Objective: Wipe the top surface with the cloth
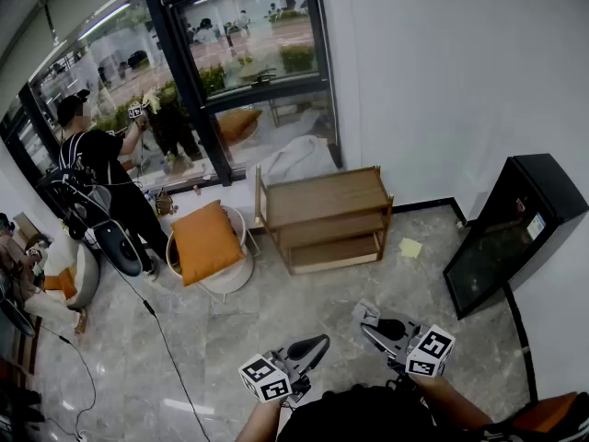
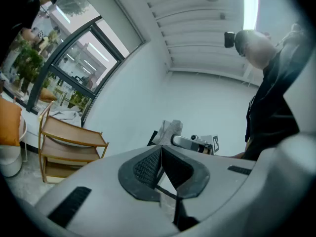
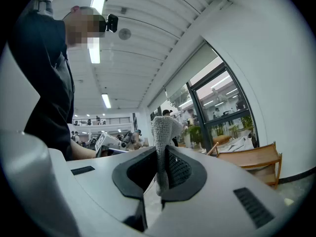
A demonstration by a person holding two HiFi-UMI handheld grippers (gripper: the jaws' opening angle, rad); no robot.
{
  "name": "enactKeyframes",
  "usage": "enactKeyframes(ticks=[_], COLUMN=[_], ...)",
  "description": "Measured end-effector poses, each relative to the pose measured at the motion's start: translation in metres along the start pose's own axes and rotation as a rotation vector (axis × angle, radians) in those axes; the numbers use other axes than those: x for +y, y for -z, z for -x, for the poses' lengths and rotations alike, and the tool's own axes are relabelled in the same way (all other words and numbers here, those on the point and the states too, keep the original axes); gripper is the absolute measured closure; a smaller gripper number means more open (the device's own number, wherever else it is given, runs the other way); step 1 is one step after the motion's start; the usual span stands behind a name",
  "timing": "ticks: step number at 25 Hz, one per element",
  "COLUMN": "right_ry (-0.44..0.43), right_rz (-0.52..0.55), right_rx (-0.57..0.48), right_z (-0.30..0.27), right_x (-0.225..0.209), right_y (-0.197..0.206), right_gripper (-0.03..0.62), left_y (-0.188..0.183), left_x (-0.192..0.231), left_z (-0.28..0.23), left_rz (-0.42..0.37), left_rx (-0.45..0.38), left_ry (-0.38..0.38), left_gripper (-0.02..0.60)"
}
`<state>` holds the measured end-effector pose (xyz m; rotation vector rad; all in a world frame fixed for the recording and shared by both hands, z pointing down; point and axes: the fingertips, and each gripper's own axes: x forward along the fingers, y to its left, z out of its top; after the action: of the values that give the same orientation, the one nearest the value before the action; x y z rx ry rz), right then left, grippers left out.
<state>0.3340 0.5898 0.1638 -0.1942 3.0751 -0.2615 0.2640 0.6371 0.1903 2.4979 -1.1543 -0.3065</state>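
Note:
A three-tier wooden shelf unit [image 1: 322,194] stands on the floor against the white wall, its top board bare. It also shows in the left gripper view [image 2: 69,132] and the right gripper view [image 3: 252,157]. My right gripper [image 3: 160,154] is shut on a grey knitted cloth [image 3: 163,130] that sticks up from between its jaws. In the head view that gripper [image 1: 368,318] hangs well in front of the shelf, apart from it. My left gripper [image 1: 316,345] hovers beside it, jaws pressed together on nothing [image 2: 159,151].
A round white chair with an orange cushion [image 1: 204,240] sits left of the shelf. A black cabinet [image 1: 511,224] stands at the right wall. A yellow pad [image 1: 410,247] lies on the floor. A person [image 1: 97,168] stands by the window, and a cable [image 1: 156,325] runs across the tiles.

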Motion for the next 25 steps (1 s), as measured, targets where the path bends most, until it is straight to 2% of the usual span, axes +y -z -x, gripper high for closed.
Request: enactKeyframes(ticks=[6, 12, 16, 21, 25], right_ry=[-0.041, -0.047, -0.04, -0.039, -0.043], right_rz=[-0.033, -0.044, -0.057, -0.054, -0.037], right_rx=[0.016, 0.038, 0.014, -0.003, 0.001], right_z=[0.002, 0.004, 0.007, 0.012, 0.017], right_x=[0.013, 0.011, 0.003, -0.008, -0.022], right_y=[0.013, 0.022, 0.021, 0.017, 0.02], right_gripper=[0.56, 0.56, 0.56, 0.56, 0.56], left_y=[0.005, 0.012, 0.011, -0.001, 0.008], left_x=[0.004, 0.002, 0.006, 0.011, 0.022], left_z=[0.024, 0.014, 0.008, 0.008, 0.004], left_rz=[0.045, 0.063, 0.059, 0.088, 0.063], left_rx=[-0.01, -0.006, 0.003, -0.054, 0.006], left_ry=[-0.071, -0.056, -0.06, -0.049, -0.087], left_gripper=[0.569, 0.569, 0.569, 0.57, 0.571])
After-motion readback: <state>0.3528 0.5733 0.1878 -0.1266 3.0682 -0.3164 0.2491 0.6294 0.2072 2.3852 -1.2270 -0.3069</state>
